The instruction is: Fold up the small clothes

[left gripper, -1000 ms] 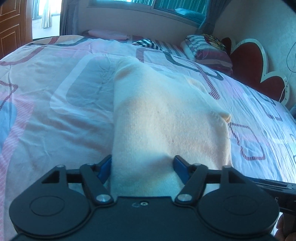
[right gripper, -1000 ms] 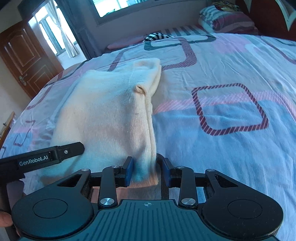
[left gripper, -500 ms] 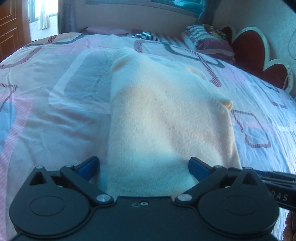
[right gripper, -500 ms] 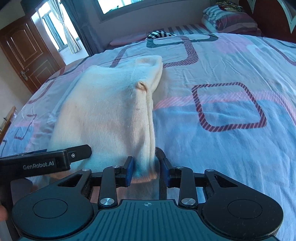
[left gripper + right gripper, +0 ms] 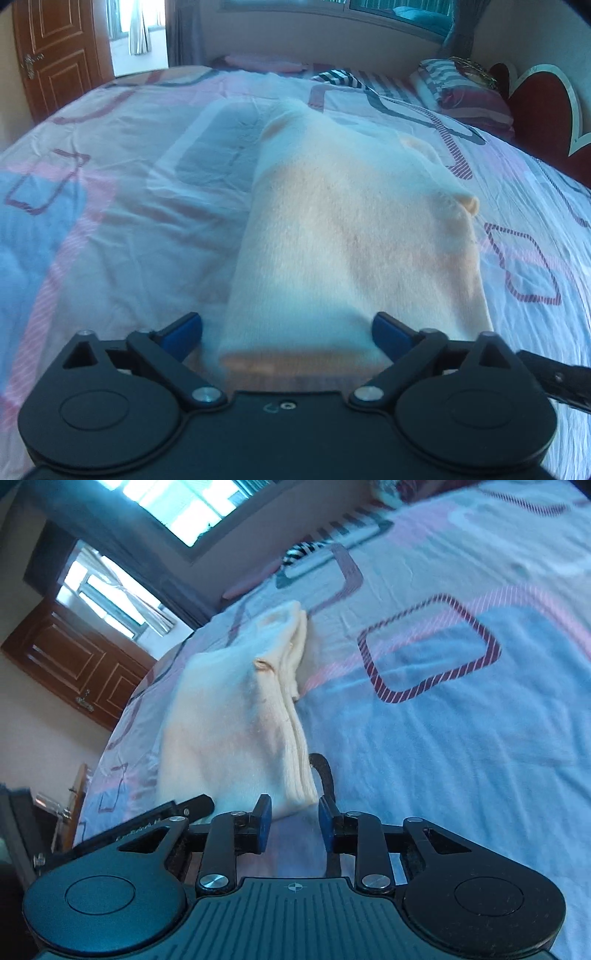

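Observation:
A folded cream garment (image 5: 351, 240) lies flat on the bed sheet (image 5: 122, 229). My left gripper (image 5: 288, 330) is open wide, its blue pads either side of the garment's near edge without touching it. In the right wrist view the same cream garment (image 5: 236, 731) lies ahead and to the left. My right gripper (image 5: 293, 821) is open, tilted, its blue pads just clear of the garment's near right corner. The left gripper's black body (image 5: 147, 827) shows at the left of the right wrist view.
The pink, blue and white bed sheet (image 5: 461, 738) spreads all around. Striped pillows (image 5: 465, 92) and a red heart-shaped headboard (image 5: 539, 110) lie far right. A wooden door (image 5: 55, 55) stands far left. A window (image 5: 192, 509) is beyond the bed.
My left gripper opened wider and drew back from the garment's edge. My right gripper let go of the garment's corner, opened, pulled back a little and rolled to a tilt.

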`<state>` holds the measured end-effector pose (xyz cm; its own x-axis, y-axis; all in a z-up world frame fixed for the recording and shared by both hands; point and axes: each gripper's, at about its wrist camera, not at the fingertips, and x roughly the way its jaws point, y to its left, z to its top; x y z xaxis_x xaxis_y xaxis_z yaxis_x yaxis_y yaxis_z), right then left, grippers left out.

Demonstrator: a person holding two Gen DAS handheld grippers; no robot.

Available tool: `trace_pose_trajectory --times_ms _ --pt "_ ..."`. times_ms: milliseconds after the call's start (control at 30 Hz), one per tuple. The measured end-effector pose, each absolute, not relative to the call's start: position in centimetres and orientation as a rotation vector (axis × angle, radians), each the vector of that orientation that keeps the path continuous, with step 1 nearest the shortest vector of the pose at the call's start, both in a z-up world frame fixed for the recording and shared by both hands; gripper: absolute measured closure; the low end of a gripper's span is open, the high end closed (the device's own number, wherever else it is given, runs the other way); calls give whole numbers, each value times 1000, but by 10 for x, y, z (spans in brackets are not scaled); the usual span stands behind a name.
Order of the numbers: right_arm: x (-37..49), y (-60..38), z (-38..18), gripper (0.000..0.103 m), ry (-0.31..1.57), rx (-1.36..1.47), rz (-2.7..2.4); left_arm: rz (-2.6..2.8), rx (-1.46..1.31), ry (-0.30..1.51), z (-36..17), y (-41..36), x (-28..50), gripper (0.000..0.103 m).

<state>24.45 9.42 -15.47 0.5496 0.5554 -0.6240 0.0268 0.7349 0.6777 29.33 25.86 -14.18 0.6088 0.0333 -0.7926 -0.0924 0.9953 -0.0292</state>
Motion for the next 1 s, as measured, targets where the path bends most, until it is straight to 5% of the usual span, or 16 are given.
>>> trace_pose_trajectory --times_ms 67,100,467,633,767,1000 --pt "227 92 -142 33 931 651 338 79 -38 903 -131 254 279 13" --pt "219 91 -135 30 921 626 335 81 -25 897 -124 252 270 13" --pt "94 79 -66 13 780 388 391 140 -7 753 -30 235 121 8" --pt "3 78 -11 0 543 203 238 158 42 683 9 225 49 2" --pt "-54 78 24 0 371 122 176 163 43 632 33 220 2 1" --pt "-92 77 45 0 376 189 226 148 -1 607 53 220 -47 1"
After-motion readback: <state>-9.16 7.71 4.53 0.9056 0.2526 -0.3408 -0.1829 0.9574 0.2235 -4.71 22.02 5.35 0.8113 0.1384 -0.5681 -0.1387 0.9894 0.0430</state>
